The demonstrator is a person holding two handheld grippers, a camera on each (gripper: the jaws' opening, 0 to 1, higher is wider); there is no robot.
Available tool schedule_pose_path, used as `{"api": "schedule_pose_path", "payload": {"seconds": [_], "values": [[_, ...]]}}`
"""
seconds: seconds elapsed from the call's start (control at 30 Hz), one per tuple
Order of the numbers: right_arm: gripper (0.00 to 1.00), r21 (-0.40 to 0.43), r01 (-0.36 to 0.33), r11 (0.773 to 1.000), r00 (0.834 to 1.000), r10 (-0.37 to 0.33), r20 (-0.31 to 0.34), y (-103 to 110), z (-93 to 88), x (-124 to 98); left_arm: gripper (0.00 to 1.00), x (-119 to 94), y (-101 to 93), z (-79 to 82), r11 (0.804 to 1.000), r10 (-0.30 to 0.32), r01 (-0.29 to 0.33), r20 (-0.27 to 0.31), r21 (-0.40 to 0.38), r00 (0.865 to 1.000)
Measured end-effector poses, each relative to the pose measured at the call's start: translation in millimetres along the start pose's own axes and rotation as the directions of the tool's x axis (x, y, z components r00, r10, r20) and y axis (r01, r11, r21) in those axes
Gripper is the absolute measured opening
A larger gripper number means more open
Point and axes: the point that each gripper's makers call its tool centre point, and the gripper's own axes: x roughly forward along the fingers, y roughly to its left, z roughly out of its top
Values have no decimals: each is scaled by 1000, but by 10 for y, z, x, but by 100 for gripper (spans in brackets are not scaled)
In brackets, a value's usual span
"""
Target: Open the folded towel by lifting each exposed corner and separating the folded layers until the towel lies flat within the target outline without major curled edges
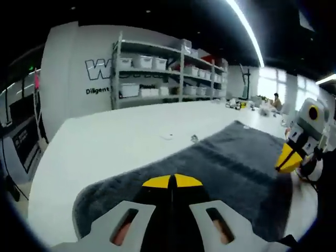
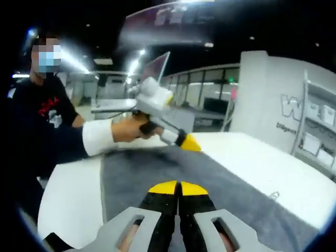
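Observation:
A dark grey towel (image 1: pixel 226 163) lies spread on the white table (image 1: pixel 105 147), its near left corner rounded. In the left gripper view my left gripper (image 1: pixel 172 181) hovers over the towel's near part with its yellow-tipped jaws shut and nothing visible between them. My right gripper (image 1: pixel 289 158) comes in from the right, its yellow tip at the towel's right edge. In the right gripper view my right gripper (image 2: pixel 178 188) is shut low over the towel (image 2: pixel 136 168). My left gripper (image 2: pixel 188 143), held in a person's hand (image 2: pixel 128 128), has its tip at the towel's far edge.
Two small objects (image 1: pixel 194 138) lie on the bare table beyond the towel. Grey shelves with white bins (image 1: pixel 163 73) stand against the far wall. The person (image 2: pixel 47 131) in a dark top stands at the table's (image 2: pixel 68 194) left side. Another person (image 1: pixel 275 101) sits far back.

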Motion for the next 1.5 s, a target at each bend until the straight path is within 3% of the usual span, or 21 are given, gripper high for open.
{"api": "schedule_pose_path", "payload": {"seconds": [0.1,0.17,0.3,0.43,0.47,0.57,0.73,0.93,1.07,1.3,1.4,1.5], "values": [[0,-34,30,999,1000,-30,1,-181,-81,-109,1,-3,-98,-6,999,-28,27,18,46,999],[0,-78,41,996,998,-37,42,-311,-74,-168,1,4,-154,-34,997,-39,37,17,72,999],[0,-8,50,999,997,-49,66,-564,-141,-355,1,81,-274,-1,991,-123,120,40,63,992],[0,-1,84,996,994,-84,70,-739,-190,-486,17,176,-314,-7,988,-129,125,43,89,991],[0,-4,87,996,994,-87,63,-765,-215,-499,17,199,-302,-26,988,-132,129,27,90,991],[6,-21,117,993,993,-117,28,-858,-324,-521,16,227,-349,-81,984,-154,153,-1,92,988],[5,-80,172,982,984,-175,-31,-974,-499,-552,22,274,-360,-84,980,-156,155,-7,124,988],[0,-57,149,987,974,-157,-165,-1120,-789,-578,21,356,-319,-172,974,-148,155,-54,163,988],[0,-31,135,990,959,-139,-247,-1154,-1017,-576,19,393,-327,-228,970,-150,164,-89,180,985],[0,-71,117,991,925,-135,-356,-1225,-1301,-611,13,446,-325,-350,960,-129,162,-154,230,980],[0,-58,116,992,933,-128,-337,-1246,-1288,-619,11,457,-339,-432,955,-103,151,-188,257,977],[0,-63,118,991,930,-132,-342,-1255,-1299,-636,11,481,-337,-525,948,-85,147,-220,282,972]]}}
